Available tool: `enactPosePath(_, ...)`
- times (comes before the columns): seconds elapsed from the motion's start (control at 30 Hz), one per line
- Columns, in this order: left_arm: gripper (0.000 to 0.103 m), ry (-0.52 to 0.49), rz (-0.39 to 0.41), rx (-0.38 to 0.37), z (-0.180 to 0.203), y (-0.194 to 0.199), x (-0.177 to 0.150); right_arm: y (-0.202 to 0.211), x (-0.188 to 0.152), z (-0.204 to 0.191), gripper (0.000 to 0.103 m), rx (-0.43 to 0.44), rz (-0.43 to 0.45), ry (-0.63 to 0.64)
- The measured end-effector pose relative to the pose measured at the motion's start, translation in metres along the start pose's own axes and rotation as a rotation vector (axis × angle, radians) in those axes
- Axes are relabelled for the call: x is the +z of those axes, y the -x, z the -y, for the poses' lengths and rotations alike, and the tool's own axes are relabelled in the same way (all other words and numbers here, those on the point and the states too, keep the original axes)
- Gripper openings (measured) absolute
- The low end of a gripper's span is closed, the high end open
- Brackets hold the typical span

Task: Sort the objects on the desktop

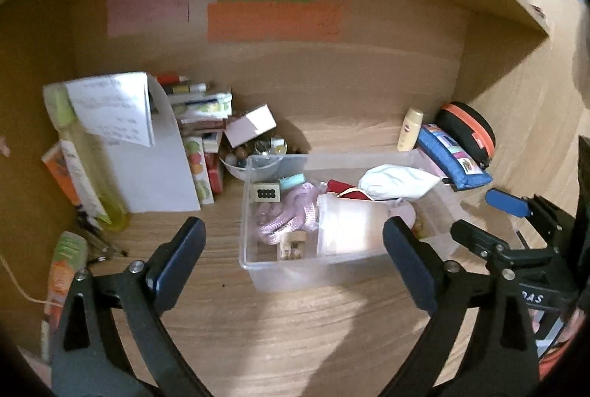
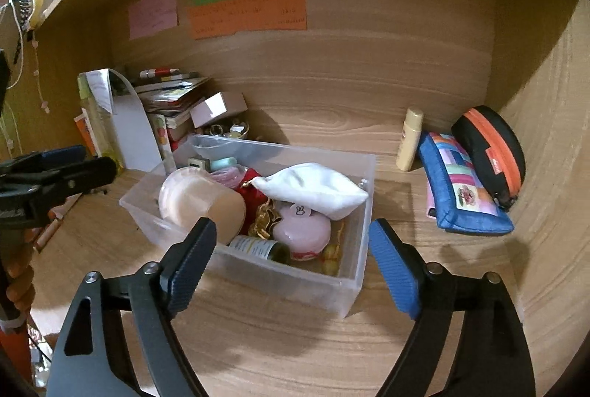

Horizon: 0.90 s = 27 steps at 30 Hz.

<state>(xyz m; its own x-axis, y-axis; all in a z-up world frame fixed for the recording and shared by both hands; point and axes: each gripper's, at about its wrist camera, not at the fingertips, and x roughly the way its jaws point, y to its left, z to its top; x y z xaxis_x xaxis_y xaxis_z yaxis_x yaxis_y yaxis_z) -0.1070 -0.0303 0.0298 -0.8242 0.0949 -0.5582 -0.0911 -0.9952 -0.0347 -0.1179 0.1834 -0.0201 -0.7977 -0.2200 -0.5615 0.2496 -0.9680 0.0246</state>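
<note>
A clear plastic bin (image 1: 258, 271) (image 2: 354, 271) stands on the wooden desk and holds a white pouch (image 1: 394, 181) (image 2: 313, 188), a pink rope (image 1: 291, 212), a pale roll (image 2: 199, 199), a pink round case (image 2: 302, 231), a small jar (image 2: 258, 247) and small tiles. My left gripper (image 1: 295, 249) is open and empty, just in front of the bin. My right gripper (image 2: 291, 249) is open and empty at the bin's near right corner; it also shows in the left wrist view (image 1: 479, 220).
A blue patchwork pouch (image 2: 464, 190) (image 1: 453, 153), a black-orange case (image 2: 490, 146) (image 1: 468, 128) and a yellow bottle (image 2: 409, 139) (image 1: 411, 129) stand at the right. Books, a white file holder (image 1: 158, 161), a bowl of beads (image 1: 254, 153) and bottles crowd the left. Shelf walls enclose the desk.
</note>
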Motion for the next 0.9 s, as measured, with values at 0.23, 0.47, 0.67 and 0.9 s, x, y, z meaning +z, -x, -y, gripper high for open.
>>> enactPosePath(0.23,0.100,-0.006,0.044,0.041,0.011,0.029,-0.015,0.018,-0.011,-0.001,0.084,0.017,-0.003,-0.029)
enactPosePath(0.47,0.100,0.030,0.022,0.079,0.009,0.034,-0.040,0.047,-0.027,-0.010,0.085,0.023,0.036,-0.036)
enactPosePath(0.67,0.100,0.056,-0.001,0.069,0.014,0.035,-0.056,0.065,-0.036,-0.021,0.093,0.021,0.071,-0.017)
enactPosePath(0.9,0.100,0.037,0.007,0.068,0.023,0.037,-0.061,0.074,-0.035,-0.023,0.096,0.012,0.092,-0.001)
